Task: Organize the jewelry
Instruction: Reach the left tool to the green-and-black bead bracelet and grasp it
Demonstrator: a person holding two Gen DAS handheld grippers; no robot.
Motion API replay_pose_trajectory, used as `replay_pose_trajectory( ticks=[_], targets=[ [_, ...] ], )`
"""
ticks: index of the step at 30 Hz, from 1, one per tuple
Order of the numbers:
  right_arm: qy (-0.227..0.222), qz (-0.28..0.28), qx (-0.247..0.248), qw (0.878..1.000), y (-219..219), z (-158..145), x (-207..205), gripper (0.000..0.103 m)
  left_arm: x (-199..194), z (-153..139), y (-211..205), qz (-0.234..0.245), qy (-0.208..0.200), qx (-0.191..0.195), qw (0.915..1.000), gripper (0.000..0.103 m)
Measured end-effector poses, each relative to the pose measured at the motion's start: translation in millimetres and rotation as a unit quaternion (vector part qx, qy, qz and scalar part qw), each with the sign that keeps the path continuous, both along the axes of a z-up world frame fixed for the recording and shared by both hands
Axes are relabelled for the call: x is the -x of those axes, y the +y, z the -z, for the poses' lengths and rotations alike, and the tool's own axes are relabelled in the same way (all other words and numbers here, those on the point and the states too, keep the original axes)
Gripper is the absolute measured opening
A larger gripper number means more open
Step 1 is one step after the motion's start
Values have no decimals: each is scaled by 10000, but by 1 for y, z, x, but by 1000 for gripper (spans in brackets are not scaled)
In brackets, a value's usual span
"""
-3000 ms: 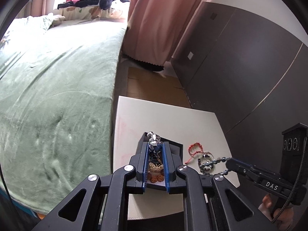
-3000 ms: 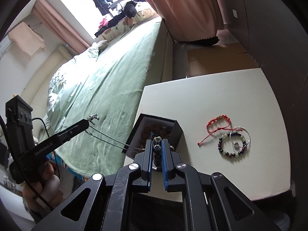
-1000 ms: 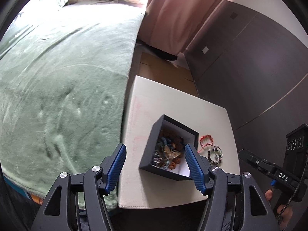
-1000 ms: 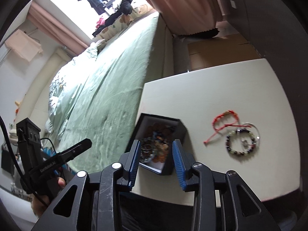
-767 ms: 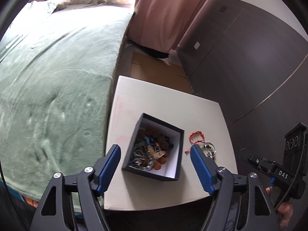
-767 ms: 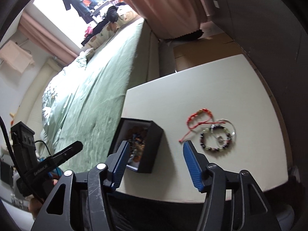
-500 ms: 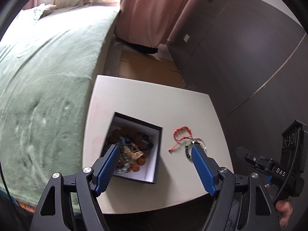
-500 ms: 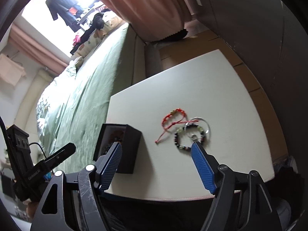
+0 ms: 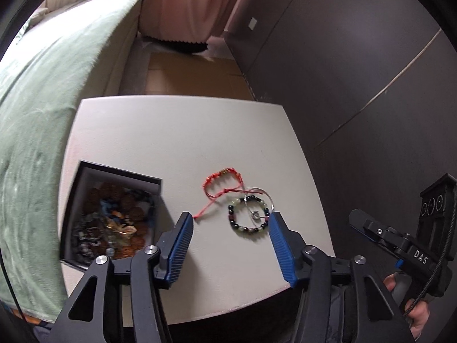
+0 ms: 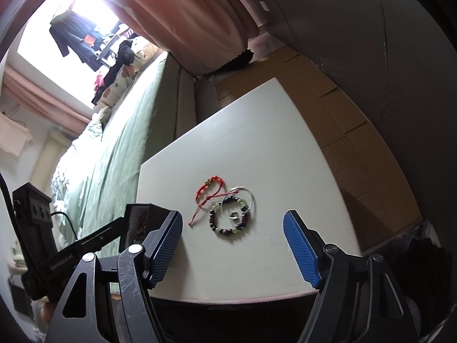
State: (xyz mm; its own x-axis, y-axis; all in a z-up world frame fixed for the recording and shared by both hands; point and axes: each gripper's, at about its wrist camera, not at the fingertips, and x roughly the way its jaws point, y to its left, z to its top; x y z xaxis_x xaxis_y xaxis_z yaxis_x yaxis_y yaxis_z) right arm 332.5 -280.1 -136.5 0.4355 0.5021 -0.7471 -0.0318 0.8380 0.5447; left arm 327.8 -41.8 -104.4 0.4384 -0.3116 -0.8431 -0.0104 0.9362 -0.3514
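A black box (image 9: 71, 200) full of mixed jewelry stands at the left of a white table (image 9: 182, 131). To its right lie a red cord bracelet (image 9: 222, 181), a dark beaded bracelet (image 9: 248, 214) and a thin silver ring bracelet (image 9: 261, 193), overlapping. My left gripper (image 9: 228, 227) is open and empty, held above the table's near edge in front of the bracelets. My right gripper (image 10: 232, 228) is open and empty, also above the near edge. It faces the beaded bracelet (image 10: 230, 218) and red bracelet (image 10: 210, 191). The box (image 10: 137, 223) is partly hidden by its left finger.
A bed with a green blanket (image 9: 42, 85) runs along the table's left side. A dark wardrobe wall (image 9: 357, 71) stands close on the right. Pink curtains (image 9: 185, 5) and cardboard on the floor (image 9: 194, 74) lie beyond the table.
Both grippers let go of the chain necklace into the box and opened wide. Both views then swung right, from the box toward the bracelets.
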Motion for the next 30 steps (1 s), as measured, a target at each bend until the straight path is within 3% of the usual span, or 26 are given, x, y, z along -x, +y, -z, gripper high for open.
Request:
replay_pose_trajectory(
  ticks=[10, 22, 30],
  targets=[
    [115, 83, -183, 9997, -31, 22, -7, 57, -36, 38, -42, 176, 612, -29, 9980, 36],
    [285, 307, -344, 9985, -59, 46, -8, 56, -57, 80, -73, 137, 1067, -339, 9936, 25],
    [317, 342, -367, 9982, -66, 51, -8, 56, -61, 97, -72, -185, 1180, -407, 9920, 25]
  ],
)
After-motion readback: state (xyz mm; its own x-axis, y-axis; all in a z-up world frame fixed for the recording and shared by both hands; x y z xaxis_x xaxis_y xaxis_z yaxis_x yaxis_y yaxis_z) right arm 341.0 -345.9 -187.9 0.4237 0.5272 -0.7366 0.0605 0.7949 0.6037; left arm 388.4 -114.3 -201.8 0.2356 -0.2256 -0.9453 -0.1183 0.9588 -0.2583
